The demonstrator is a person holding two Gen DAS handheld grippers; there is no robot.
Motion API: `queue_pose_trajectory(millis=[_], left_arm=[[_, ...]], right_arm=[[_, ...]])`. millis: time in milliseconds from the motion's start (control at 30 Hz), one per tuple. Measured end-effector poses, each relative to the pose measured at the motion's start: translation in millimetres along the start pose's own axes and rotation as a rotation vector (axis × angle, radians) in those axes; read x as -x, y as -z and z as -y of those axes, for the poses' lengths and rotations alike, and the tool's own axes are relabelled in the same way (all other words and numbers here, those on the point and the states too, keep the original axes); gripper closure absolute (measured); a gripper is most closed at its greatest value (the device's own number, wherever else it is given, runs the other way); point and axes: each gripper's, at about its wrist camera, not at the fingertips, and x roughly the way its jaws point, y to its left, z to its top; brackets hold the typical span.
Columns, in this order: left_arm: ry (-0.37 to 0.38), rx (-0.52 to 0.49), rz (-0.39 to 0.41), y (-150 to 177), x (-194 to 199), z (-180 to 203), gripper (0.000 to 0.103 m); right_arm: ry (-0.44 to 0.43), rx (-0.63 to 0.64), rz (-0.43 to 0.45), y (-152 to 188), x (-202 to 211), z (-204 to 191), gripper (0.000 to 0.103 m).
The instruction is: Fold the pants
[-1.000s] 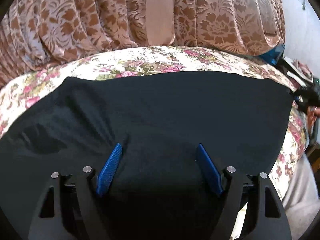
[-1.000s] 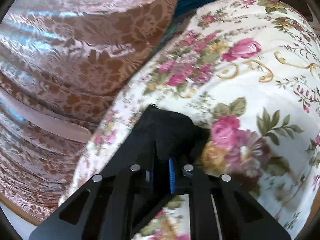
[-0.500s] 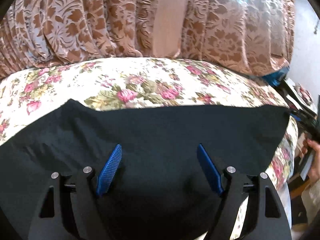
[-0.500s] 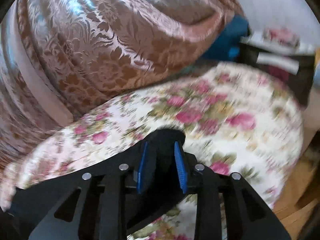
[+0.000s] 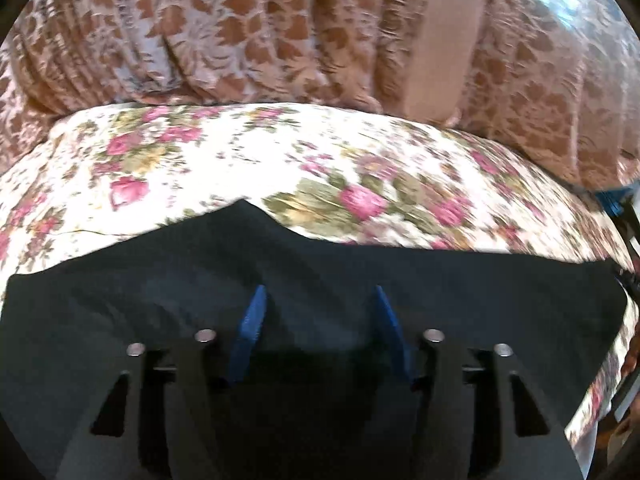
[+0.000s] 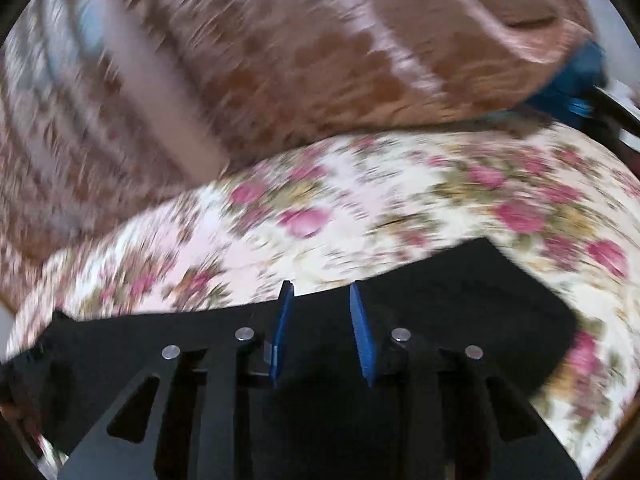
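The black pants point(image 5: 440, 288) lie flat on a flowered cover point(image 5: 248, 160), filling the lower half of the left wrist view. My left gripper point(image 5: 320, 300) is open over the cloth and holds nothing. In the right wrist view the pants point(image 6: 480, 304) lie as a dark band across the bottom. My right gripper point(image 6: 320, 296) is open with its blue pads point(image 6: 362, 332) apart, just above the far edge of the pants, empty. This view is blurred by motion.
A brown and silver patterned cushion or backrest point(image 5: 280, 32) rises behind the flowered cover, and shows in the right wrist view point(image 6: 280, 60). A blue object point(image 6: 572, 88) sits at the right end. A hand point(image 5: 634, 356) shows at the right edge.
My right gripper has let go of the pants corner, opened and swung back over the cloth. My left gripper has drawn back towards the near edge and narrowed a little.
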Motion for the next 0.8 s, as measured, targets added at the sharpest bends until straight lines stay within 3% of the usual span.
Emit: queue_pose_trajectory(millis=[100, 200, 333, 467, 667, 733, 800], left_arm=[[-0.012, 0.018, -0.005, -12.1, -9.4, -10.0, 0.059], [-0.041, -0.026, -0.008, -23.3, -23.7, -12.0, 0.059], [-0.076, -0.086, 0.0, -33.9, -46.4, -14.7, 0.059], [-0.052, -0.055, -0.018, -33.4, -69.2, -27.1, 0.055], [-0.063, -0.066, -0.009, -31.6, -68.2, -24.4, 0.053], [-0.082, -0.067, 0.014, -30.3, -59.5, -23.2, 0.044], [-0.097, -0.059, 0.055, -26.9, -43.0, -22.6, 0.033]], right_arm=[[-0.018, 0.028, -0.042, 5.7, -26.3, -8.9, 0.075], [-0.011, -0.018, -0.089, 21.7, -45.6, -1.3, 0.075], [-0.057, -0.073, -0.079, 25.5, -47.7, 11.2, 0.075], [-0.06, -0.073, -0.077, 26.8, -47.8, 11.2, 0.074], [-0.07, -0.076, -0.07, 25.7, -47.3, 12.7, 0.073], [-0.098, -0.116, -0.043, 26.2, -39.5, 18.9, 0.067], [-0.107, -0.165, 0.004, 26.0, -25.1, 24.2, 0.044]])
